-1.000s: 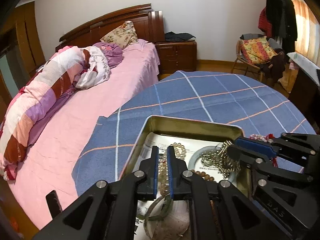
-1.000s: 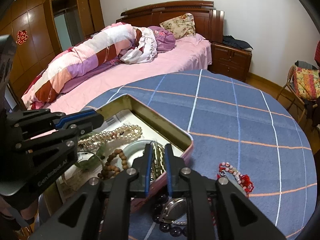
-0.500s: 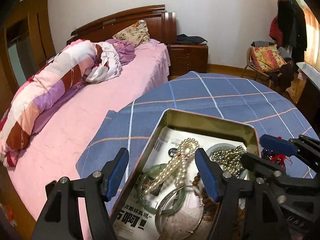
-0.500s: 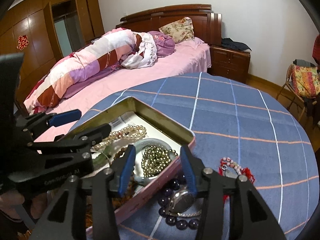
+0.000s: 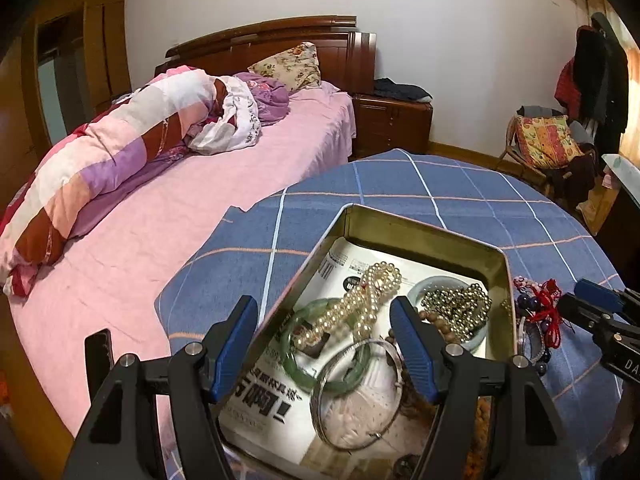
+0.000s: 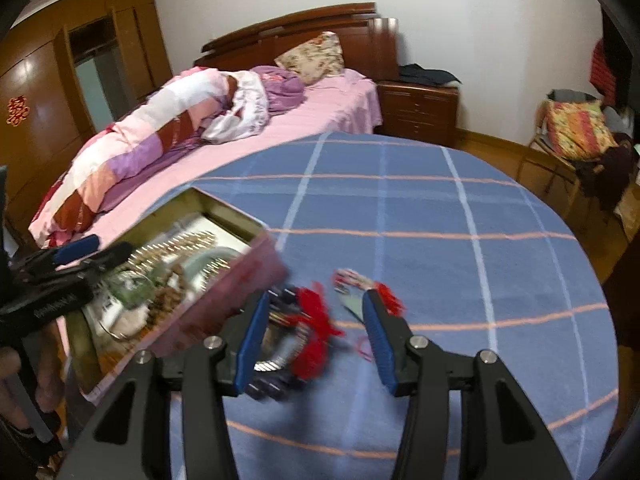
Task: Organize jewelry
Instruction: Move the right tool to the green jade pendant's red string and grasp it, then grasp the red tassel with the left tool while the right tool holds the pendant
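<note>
A metal tin point(image 5: 424, 230) on the blue checked table holds a pearl necklace point(image 5: 360, 300), a green bangle point(image 5: 298, 360), a silver bangle point(image 5: 356, 396) and a gold bead chain point(image 5: 460, 306). My left gripper point(image 5: 324, 344) is open and empty above the tin's near end. The tin point(image 6: 256, 276) lies left in the blurred right wrist view. My right gripper point(image 6: 314, 344) is open over loose jewelry beside the tin: red tassels point(image 6: 316, 320), dark beads point(image 6: 268, 388) and a watch point(image 6: 280, 344). The right gripper point(image 5: 592, 308) also shows at the right edge of the left wrist view.
A pink bed point(image 5: 168, 200) with a rolled quilt point(image 5: 100, 160) borders the table's left side. A wooden nightstand point(image 5: 392, 120) stands behind. A chair with a colourful cushion point(image 5: 548, 140) stands at the far right. Blue tablecloth point(image 6: 460, 220) stretches beyond the jewelry.
Both grippers opened, letting go of the pearl necklace and the gold chain into the tin. My right gripper then swung right over the loose jewelry beside the tin.
</note>
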### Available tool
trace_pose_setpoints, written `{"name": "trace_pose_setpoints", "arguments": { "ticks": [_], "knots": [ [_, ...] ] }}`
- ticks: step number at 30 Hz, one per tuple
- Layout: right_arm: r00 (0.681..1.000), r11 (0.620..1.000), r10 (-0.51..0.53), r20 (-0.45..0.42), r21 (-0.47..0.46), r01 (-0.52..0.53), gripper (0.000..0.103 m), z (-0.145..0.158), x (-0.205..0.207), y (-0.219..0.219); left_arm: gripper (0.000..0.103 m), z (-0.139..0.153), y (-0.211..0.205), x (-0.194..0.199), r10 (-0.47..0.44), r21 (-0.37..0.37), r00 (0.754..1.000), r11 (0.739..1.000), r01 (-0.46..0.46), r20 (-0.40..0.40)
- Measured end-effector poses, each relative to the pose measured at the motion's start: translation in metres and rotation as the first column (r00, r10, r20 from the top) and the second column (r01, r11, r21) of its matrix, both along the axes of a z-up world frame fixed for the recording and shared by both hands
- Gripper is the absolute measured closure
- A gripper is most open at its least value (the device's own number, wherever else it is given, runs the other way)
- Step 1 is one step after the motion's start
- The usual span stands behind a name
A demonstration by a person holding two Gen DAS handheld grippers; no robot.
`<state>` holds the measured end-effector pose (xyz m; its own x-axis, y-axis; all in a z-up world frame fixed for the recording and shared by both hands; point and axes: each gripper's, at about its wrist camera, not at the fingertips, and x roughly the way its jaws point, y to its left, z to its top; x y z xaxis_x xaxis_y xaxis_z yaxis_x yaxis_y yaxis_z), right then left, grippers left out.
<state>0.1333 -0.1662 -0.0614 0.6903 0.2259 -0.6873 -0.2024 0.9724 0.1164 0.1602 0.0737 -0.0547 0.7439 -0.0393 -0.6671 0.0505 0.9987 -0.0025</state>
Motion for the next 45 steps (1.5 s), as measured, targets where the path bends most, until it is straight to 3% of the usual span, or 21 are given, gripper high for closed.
{"name": "trace_pose_setpoints", "arguments": {
  "ticks": [14, 22, 25, 27, 29, 39, 45],
  "knots": [
    [0.998, 0.999, -0.046, -0.031, -0.018, 0.045, 0.051, -0.012, -0.008, -0.028, 0.034, 0.001, -0.020, -0.024, 0.006, 0.025, 1.000, 1.000, -0.006, 0.014],
    [0.998, 0.998, -0.045, -0.035, -0.036, 0.044, 0.051, -0.014, 0.018, -0.024, 0.034, 0.009, -0.038, -0.026, -0.022, 0.031, 1.000, 0.999, 0.021, 0.019],
    [0.998, 0.999, -0.035, -0.061, -0.036, 0.033, 0.060, -0.022, 0.030, -0.022, 0.034, 0.009, -0.043, -0.023, -0.027, 0.040, 0.999, 0.999, 0.026, 0.017],
    [0.995, 0.999, -0.034, -0.091, -0.032, 0.031, 0.086, -0.029, 0.032, -0.025, 0.034, 0.010, -0.046, -0.021, -0.032, 0.038, 0.999, 0.999, 0.032, 0.015],
    [0.996, 0.999, -0.033, -0.081, -0.014, 0.032, 0.095, -0.026, 0.028, -0.029, 0.034, 0.012, -0.048, -0.020, -0.038, 0.039, 0.999, 0.999, 0.037, 0.018],
    [0.994, 0.993, -0.110, -0.001, -0.030, 0.110, 0.096, -0.006, -0.011, -0.060, 0.034, 0.028, -0.096, -0.025, -0.149, 0.047, 0.987, 0.988, 0.147, 0.052],
    [0.991, 0.991, -0.135, 0.014, -0.011, 0.135, 0.096, -0.003, -0.024, -0.070, 0.034, 0.024, -0.142, -0.025, -0.247, 0.068, 0.968, 0.967, 0.244, 0.041]
  ]
}}
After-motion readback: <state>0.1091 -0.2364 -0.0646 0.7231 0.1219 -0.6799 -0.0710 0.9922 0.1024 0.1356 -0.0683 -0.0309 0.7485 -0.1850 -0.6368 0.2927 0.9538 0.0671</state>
